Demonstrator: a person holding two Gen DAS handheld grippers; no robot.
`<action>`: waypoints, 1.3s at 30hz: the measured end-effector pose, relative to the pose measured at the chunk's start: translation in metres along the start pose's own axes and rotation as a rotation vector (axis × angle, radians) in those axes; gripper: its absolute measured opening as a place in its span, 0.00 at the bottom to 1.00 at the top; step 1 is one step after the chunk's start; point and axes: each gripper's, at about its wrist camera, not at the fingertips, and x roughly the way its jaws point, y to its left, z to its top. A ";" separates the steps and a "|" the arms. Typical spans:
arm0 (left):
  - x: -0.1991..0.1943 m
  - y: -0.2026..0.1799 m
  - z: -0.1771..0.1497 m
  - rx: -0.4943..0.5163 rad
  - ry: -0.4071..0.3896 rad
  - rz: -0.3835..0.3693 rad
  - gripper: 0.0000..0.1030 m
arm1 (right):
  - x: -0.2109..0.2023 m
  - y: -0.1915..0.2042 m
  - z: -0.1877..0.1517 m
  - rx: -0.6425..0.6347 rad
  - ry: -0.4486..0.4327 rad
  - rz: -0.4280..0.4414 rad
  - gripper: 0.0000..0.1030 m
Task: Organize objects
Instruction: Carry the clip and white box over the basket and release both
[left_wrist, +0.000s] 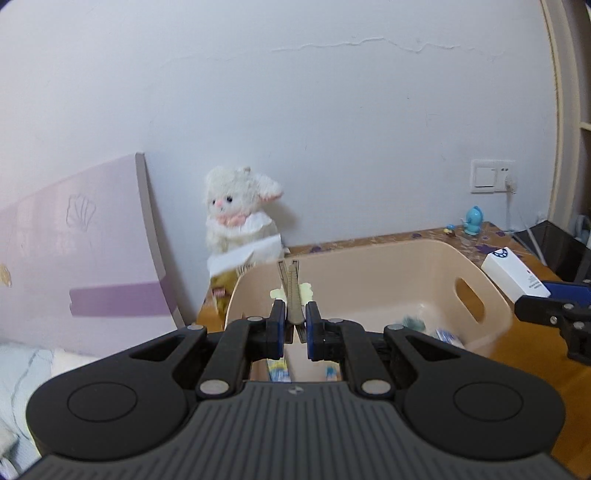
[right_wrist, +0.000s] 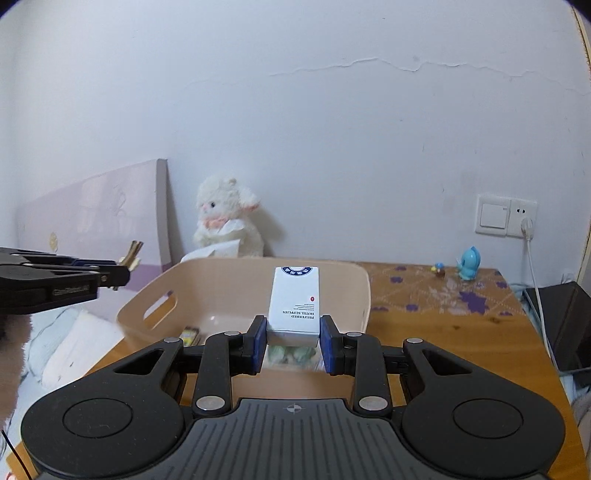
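From your left wrist view, your left gripper (left_wrist: 295, 325) is clamped on a thin olive-tan clip-like item (left_wrist: 291, 295) that stands upright between the blue pads, its two prongs splayed at the top. It is held above the near-left part of the beige plastic bin (left_wrist: 369, 266), which sits on the wooden surface (left_wrist: 532, 373). Inside the bin you can make out small blue-and-white packets (left_wrist: 448, 336) on the floor and a pale yellow piece (left_wrist: 306, 291) against the far wall; what these are is too blurred to tell. A white plush lamb (left_wrist: 240, 218) leans against the wall behind the bin, and a blue figurine (left_wrist: 472, 220) stands on the patterned cloth (left_wrist: 480, 240) farther back. At the right edge your right gripper (left_wrist: 532, 306) enters, carrying the white box (left_wrist: 513, 275).

From your right wrist view, your right gripper (right_wrist: 293, 343) grips the white box (right_wrist: 294, 302) by its two sides, printed face up, held above the bin (right_wrist: 236, 273) near its front-right part. Below the box, pale green items (right_wrist: 291, 354) lie on the bin floor, with a yellow packet (right_wrist: 190, 336) to the left. Your left gripper (right_wrist: 123, 271) comes in from the left edge with the clip-like item (right_wrist: 132, 253) poking out over the bin's left rim. The lamb (right_wrist: 225, 221), the figurine (right_wrist: 469, 263) and a wall socket plate (right_wrist: 505, 215) sit beyond.
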 end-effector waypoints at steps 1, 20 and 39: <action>0.009 -0.004 0.005 0.010 0.007 0.009 0.12 | 0.006 -0.001 0.003 0.002 0.000 -0.008 0.27; 0.118 -0.050 -0.014 0.122 0.272 0.084 0.12 | 0.097 -0.002 -0.011 -0.029 0.198 -0.094 0.28; -0.009 0.003 -0.036 -0.044 0.160 0.097 0.88 | -0.016 0.023 0.000 -0.060 0.064 -0.036 1.00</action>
